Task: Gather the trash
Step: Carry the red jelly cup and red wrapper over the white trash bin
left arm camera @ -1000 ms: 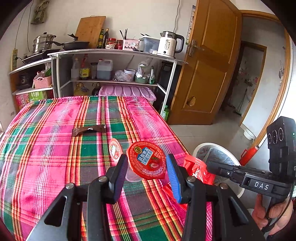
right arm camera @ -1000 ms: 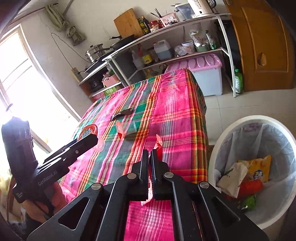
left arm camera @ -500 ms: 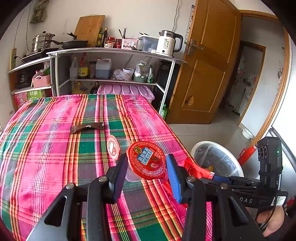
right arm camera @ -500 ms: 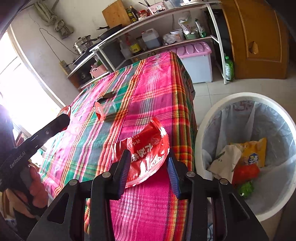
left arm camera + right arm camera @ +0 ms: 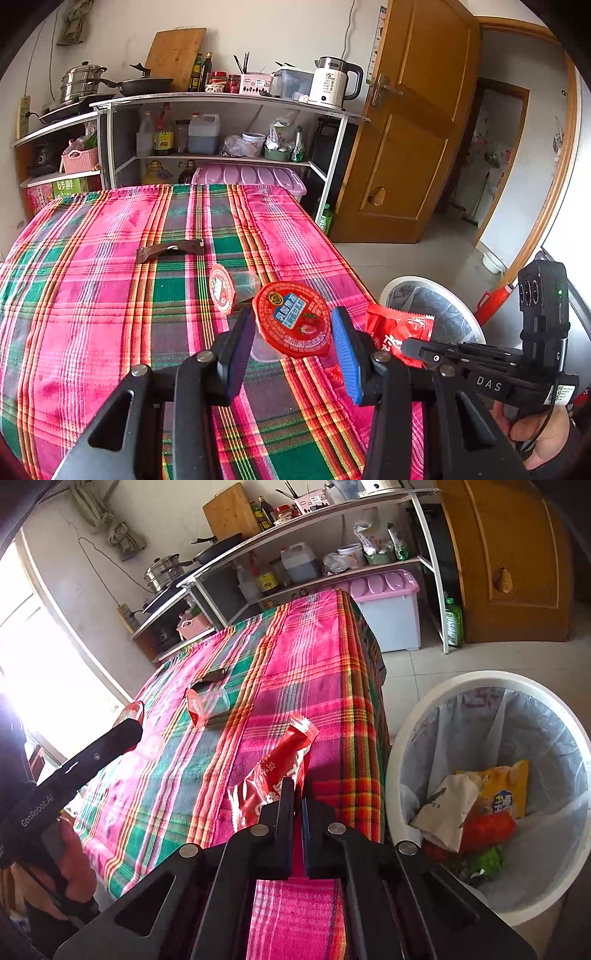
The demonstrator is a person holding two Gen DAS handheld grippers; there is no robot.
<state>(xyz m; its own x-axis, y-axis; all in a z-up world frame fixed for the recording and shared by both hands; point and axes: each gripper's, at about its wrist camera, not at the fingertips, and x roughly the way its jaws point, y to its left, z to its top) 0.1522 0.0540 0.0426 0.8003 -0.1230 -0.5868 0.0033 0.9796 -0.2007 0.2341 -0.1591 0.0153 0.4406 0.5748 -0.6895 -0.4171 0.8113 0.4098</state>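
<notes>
Over the table edge, our right gripper (image 5: 297, 794) has just clamped the red wrapper (image 5: 277, 771); next we carry it to the bin (image 5: 417, 716), while our left gripper (image 5: 291, 332) grasps the jelly cup (image 5: 291, 319).

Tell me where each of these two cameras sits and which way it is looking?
Left wrist view: sits on the left hand-held gripper, looking along its fingers over the plaid table at a red-lidded cup between them; the person's other hand shows.
Right wrist view: sits on the right hand-held gripper, looking across the table edge toward the trash bin; its jaws pinch a red wrapper, and a hand shows.
Shared: table, wrapper, bin, kitchen shelves.
</notes>
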